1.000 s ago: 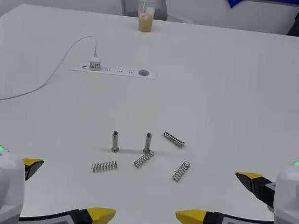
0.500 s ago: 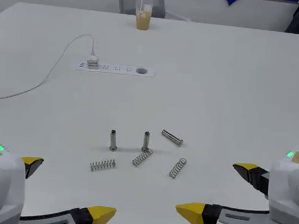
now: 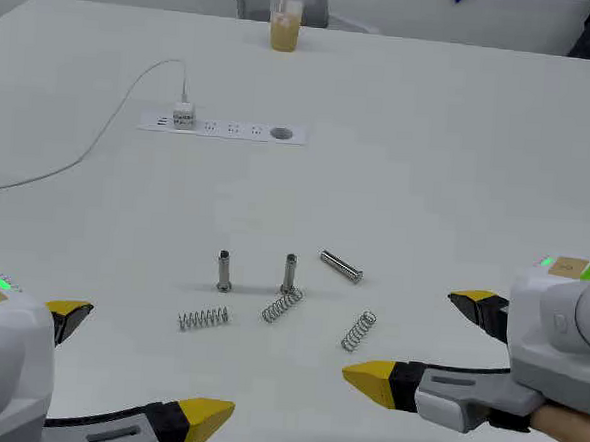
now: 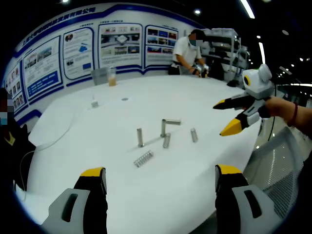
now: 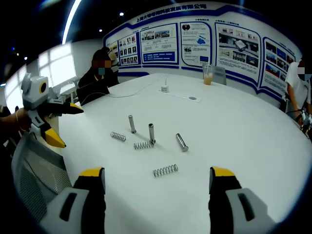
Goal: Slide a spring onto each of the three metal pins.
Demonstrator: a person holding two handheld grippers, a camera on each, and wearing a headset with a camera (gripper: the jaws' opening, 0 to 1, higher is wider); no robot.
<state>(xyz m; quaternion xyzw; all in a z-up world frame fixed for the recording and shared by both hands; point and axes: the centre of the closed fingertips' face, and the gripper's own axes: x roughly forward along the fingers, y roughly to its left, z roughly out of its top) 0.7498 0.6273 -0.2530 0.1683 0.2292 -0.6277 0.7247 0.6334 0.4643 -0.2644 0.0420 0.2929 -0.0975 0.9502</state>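
head view: 3 springs [image 3: 283, 307] nr pins [image 3: 290, 273]

Two metal pins stand upright side by side on the white table [image 3: 458, 171]: left pin [image 3: 223, 271] and middle pin [image 3: 290, 273]. The third pin [image 3: 341, 267] lies flat just to their right. Three coil springs lie loose in front: left spring [image 3: 204, 320], middle spring [image 3: 283, 305] with one end just beside the middle pin's base, and right spring [image 3: 358, 330].

White table [image 3: 458, 171], two upright pins [image 3: 223, 271], one lying pin [image 3: 341, 267], three springs [image 3: 204, 321], power strip [image 3: 223, 128], drink cup [image 3: 285, 22]
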